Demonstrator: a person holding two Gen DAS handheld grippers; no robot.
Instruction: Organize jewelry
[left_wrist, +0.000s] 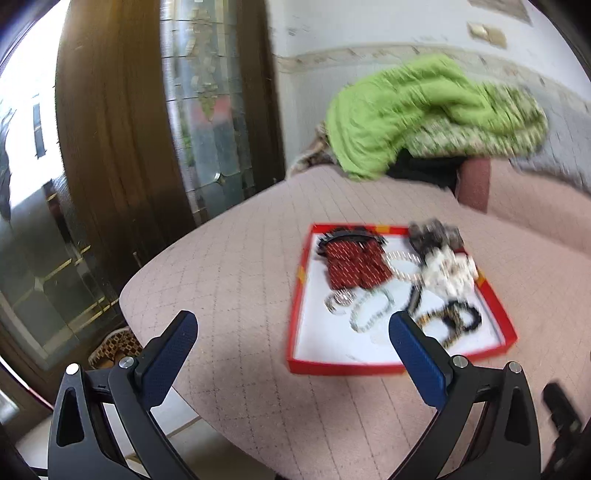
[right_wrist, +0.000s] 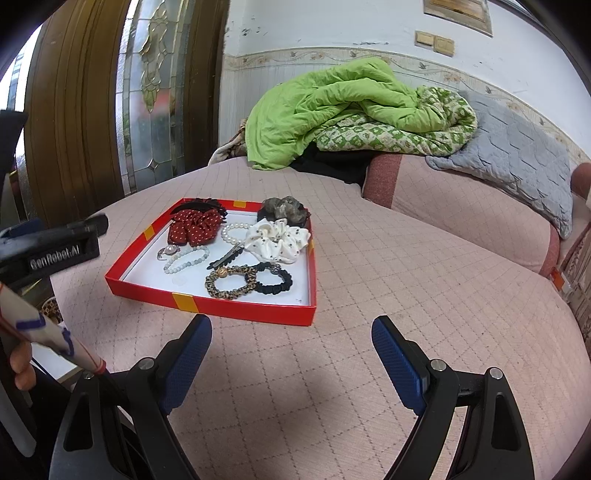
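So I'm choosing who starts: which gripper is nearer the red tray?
Left. The left gripper reaches the red tray beside its near edge; the right gripper hangs just short of it.

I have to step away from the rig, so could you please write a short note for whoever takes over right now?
Left gripper: open, empty, above the bed near the red tray.
Right gripper: open, empty, in front of the tray.
Everything is in the tray: red bow, white scrunchie, grey scrunchie, pearl bracelets, leopard hair tie, black hair tie, hair clip.
Done: nothing visibly sorted yet.
Left: sort all of it.
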